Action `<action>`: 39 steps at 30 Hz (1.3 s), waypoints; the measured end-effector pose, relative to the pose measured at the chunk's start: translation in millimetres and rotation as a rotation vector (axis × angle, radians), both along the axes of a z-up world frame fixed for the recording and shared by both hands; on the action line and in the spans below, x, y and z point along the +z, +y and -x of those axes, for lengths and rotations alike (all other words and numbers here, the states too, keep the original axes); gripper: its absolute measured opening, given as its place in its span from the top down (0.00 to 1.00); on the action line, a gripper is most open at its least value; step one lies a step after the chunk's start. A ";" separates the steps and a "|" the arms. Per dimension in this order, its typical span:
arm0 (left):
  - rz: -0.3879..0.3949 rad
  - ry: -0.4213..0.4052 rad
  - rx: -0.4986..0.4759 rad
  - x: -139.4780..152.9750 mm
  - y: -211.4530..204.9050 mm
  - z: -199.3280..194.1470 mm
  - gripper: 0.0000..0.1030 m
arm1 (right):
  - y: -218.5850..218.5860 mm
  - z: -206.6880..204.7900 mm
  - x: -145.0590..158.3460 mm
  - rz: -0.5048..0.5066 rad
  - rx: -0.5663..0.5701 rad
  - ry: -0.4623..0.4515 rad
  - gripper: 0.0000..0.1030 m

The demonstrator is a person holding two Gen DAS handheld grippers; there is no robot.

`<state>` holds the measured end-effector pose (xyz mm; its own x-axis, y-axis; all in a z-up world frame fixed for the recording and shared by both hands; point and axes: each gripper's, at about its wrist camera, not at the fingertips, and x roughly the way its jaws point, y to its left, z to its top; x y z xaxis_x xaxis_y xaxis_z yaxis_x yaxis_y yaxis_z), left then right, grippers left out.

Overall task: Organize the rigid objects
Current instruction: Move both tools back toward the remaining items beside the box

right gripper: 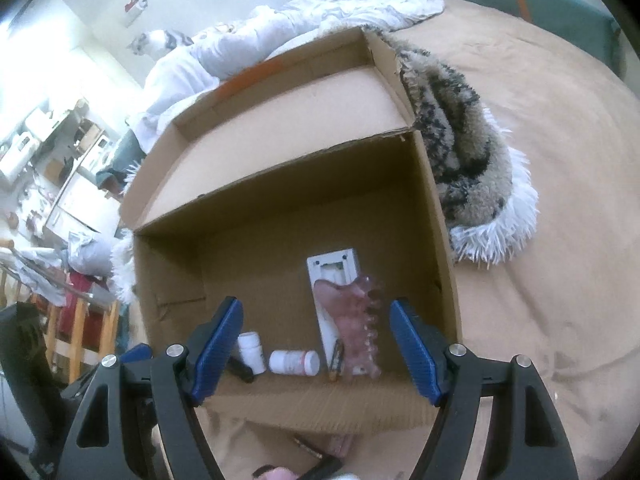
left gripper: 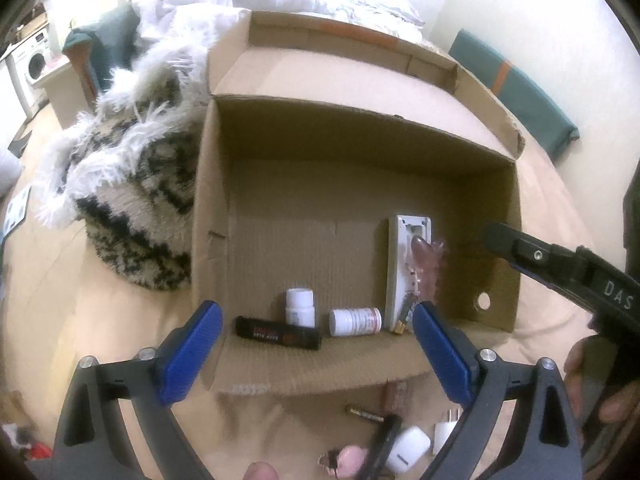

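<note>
Hovering over the cardboard box (left gripper: 208, 200) on the bed, both tongs are standing wide open with nothing between the pads: left tongs (left gripper: 316, 354), right tongs (right gripper: 316, 350).

Remaining loose items are lying at the bottom edge of the left view, below the box's front flap and behind the left tongs' fingertips: a battery (left gripper: 366, 416) lying roughly left-right, a white case (left gripper: 406, 450), a white plug (left gripper: 446, 434). Left tongs are looking nearer to them.

Already boxed: pink comb (right gripper: 356, 332) resting on a white panel (right gripper: 332, 272), two pill bottles, a black tube.

Loose items are partly cut off, blurred and hidden by the tongs' arms; the pink thing at the frame bottom is unreadable.
</note>
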<state>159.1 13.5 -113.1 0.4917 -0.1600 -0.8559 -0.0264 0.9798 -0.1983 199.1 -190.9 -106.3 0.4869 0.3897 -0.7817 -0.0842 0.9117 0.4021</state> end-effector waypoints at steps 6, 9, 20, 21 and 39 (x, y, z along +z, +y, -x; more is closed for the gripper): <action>-0.009 0.019 -0.004 -3.7 4.6 23.8 0.07 | -0.5 22.1 7.0 0.015 0.020 -0.007 0.22; 0.016 0.076 -0.009 -16.0 4.9 38.4 0.07 | -6.1 36.0 2.3 0.004 0.012 0.017 0.22; 0.037 0.273 -0.085 -73.7 -19.8 67.2 0.19 | -19.4 79.8 -29.1 -0.004 -0.026 0.127 0.22; 0.038 0.298 -0.086 -80.9 -20.0 66.6 0.29 | -20.3 82.8 -30.8 -0.005 -0.029 0.131 0.22; 0.058 0.509 -0.241 -135.9 -53.9 66.3 0.51 | -18.3 73.9 -46.4 0.005 -0.025 0.174 0.22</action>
<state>92.8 -40.4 -249.0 -0.0368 -0.2706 -0.9620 0.0901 0.9578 -0.2729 125.2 -209.2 -152.7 0.3533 0.3754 -0.8569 0.0092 0.9145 0.4045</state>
